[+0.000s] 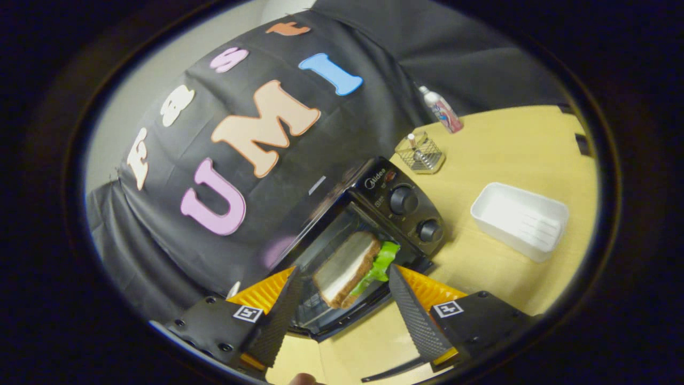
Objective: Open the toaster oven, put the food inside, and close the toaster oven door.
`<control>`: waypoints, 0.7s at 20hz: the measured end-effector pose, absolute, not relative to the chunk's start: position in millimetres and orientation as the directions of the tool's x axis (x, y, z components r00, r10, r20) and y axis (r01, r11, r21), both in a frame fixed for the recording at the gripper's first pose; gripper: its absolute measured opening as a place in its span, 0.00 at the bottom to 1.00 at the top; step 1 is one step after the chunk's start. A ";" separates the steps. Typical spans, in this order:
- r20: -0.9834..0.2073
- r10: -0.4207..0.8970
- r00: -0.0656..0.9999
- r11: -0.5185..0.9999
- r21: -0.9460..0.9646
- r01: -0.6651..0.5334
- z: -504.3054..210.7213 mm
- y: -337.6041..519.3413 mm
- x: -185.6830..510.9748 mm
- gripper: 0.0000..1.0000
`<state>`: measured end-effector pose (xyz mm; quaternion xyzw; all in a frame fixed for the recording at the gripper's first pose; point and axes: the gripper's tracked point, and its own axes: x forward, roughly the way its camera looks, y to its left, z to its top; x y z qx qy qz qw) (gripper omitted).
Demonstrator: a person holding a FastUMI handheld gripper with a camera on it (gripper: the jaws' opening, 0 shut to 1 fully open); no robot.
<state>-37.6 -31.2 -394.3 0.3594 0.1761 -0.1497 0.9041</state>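
The black toaster oven [398, 200] stands on the wooden table with its two knobs beside the cavity, and its glass door [320, 321] is folded down toward me. A sandwich [344, 264] of brown bread with green lettuce lies in the oven's mouth, just inside the opening. My gripper [342, 270] is open, its fingers spread over the lowered door with one on each side of the sandwich. The left finger stands clear of the bread. The right fingertip [395, 278] is close to the lettuce, and I cannot tell whether it touches.
Beyond the oven on the yellow table [513, 149] are a white rectangular tray [521, 219], a small wire basket [419, 152] and a pink-and-white bottle [441, 109]. The black cloth wall rises right behind the oven. A person's fingertip [304, 379] shows below the fingers.
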 end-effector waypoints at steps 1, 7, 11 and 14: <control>-0.435 -0.152 0.888 0.737 0.549 0.395 -391.9 -28.9 -46.3 0.99; -0.486 -0.218 0.846 0.912 0.206 0.354 -385.6 -14.1 -106.8 0.99; -0.544 -0.281 0.790 0.949 -0.037 0.312 -400.7 -4.6 -147.8 1.00; -0.596 -0.272 0.756 0.956 -0.079 0.282 -419.8 9.8 -169.8 1.00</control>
